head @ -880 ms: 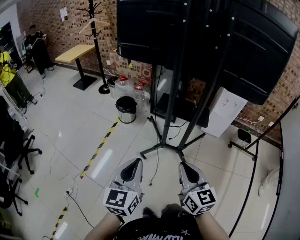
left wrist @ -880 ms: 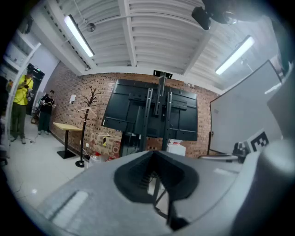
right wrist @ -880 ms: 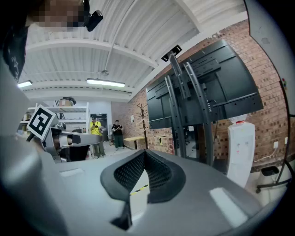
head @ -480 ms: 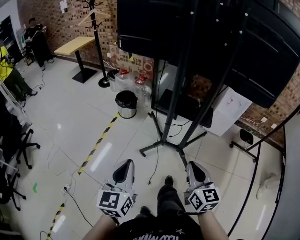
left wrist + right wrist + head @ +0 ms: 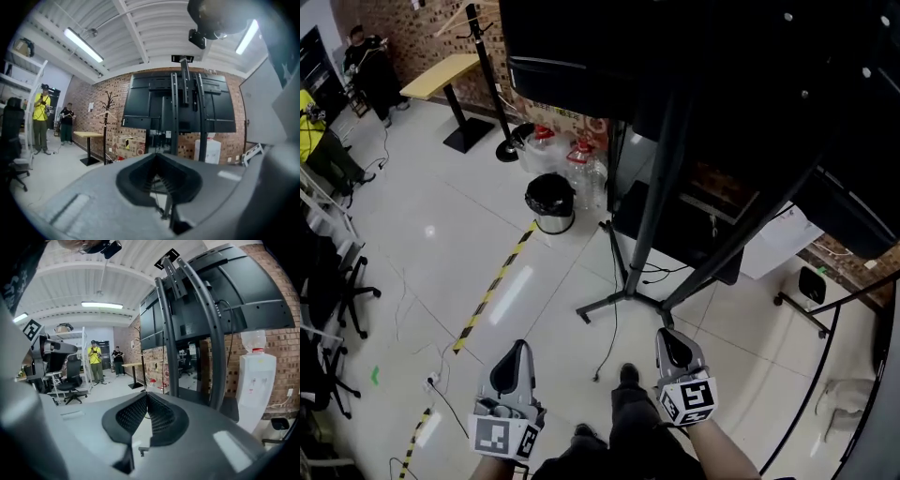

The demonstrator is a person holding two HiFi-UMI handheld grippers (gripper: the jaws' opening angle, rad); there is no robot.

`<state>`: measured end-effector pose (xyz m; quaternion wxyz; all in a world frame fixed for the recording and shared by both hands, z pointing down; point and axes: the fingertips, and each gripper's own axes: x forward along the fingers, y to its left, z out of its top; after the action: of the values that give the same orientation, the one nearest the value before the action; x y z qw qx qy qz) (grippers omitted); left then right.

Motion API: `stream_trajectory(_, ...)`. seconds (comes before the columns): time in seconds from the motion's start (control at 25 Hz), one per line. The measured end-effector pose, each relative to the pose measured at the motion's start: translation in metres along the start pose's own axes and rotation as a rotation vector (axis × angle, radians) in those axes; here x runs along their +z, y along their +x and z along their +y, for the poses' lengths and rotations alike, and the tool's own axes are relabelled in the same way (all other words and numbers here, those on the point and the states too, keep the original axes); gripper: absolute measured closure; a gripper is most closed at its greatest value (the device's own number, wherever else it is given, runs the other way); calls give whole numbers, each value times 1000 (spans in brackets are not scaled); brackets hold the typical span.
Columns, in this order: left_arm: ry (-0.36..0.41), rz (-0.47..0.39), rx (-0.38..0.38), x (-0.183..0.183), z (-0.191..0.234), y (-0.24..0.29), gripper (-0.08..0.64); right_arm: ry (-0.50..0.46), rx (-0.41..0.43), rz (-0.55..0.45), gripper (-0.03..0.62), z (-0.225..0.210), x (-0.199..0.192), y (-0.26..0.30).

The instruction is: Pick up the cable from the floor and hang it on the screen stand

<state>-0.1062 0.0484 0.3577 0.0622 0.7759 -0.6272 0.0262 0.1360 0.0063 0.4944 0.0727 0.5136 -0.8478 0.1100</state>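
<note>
Black cable (image 5: 614, 328) and black screen stand (image 5: 652, 216), white floor (image 5: 441, 244), yellow-and-black striped tape (image 5: 492, 291).

Top of screen (image 5: 581, 47) beyond the head view's upper edge, far end of cable (image 5: 614, 328) behind screen stand (image 5: 654, 202)

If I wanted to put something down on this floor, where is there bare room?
The widest bare tiles lie left of the striped tape, between it and the office chairs. Around the screen stand it is crowded: the bin, water bottles and the cable sit there.
</note>
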Motion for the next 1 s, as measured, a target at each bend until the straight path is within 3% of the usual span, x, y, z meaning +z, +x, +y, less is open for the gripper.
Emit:
stream_trajectory(0.12,16,46,74,-3,9,26,555,28,18,106,583,-24,-37,31)
stream_trajectory(0.24,5,30,113,-16,25,55,555,44,92,268,579,-35,-87,70)
stream_trajectory(0.36,1,58,137,-42,40,69,555,9,142,360,530,-32,-134,92)
stream_trajectory(0.52,-11,103,154,-108,61,86,554,-18,122,421,509,-38,-208,129)
stream_trajectory(0.68,-28,136,152,-173,86,113,555,40,69,505,505,-47,-289,164)
stream_trajectory(0.84,-48,185,116,-240,106,138,555,92,24,573,502,-55,-356,198)
stream_trajectory(1.0,-69,215,45,-304,111,153,555,106,32,608,497,-47,-413,221)
